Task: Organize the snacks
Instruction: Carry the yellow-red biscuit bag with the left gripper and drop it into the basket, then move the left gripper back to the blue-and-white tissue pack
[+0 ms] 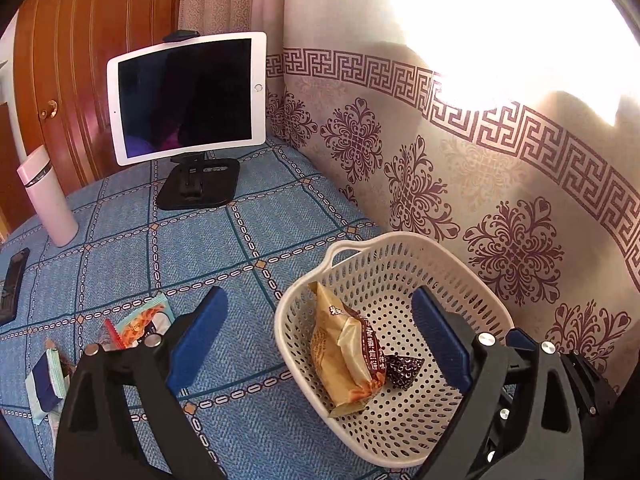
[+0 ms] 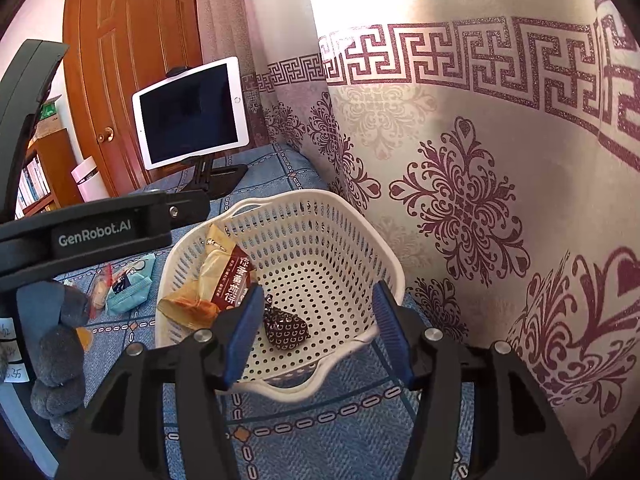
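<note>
From my remote station I see a blue checked cloth (image 1: 256, 236) covering the work surface. A white tablet (image 1: 186, 96) on a black stand (image 1: 199, 189) is my landmark. Behind it to the left stands a reddish wooden door (image 1: 92, 60) with a brass knob (image 1: 49, 109). To the tablet's right hangs a pale curtain (image 1: 460, 184) printed with maroon key borders and floral medallions, sunlight glaring through its upper part. Left of the tablet stands a pink bottle (image 1: 46, 196). Further left, a bookshelf (image 2: 34, 180) holds books.

Blue cloth (image 1: 256, 248) — basket (image 1: 496, 304), tablet stand (image 1: 198, 190), flask (image 1: 46, 196)
</note>
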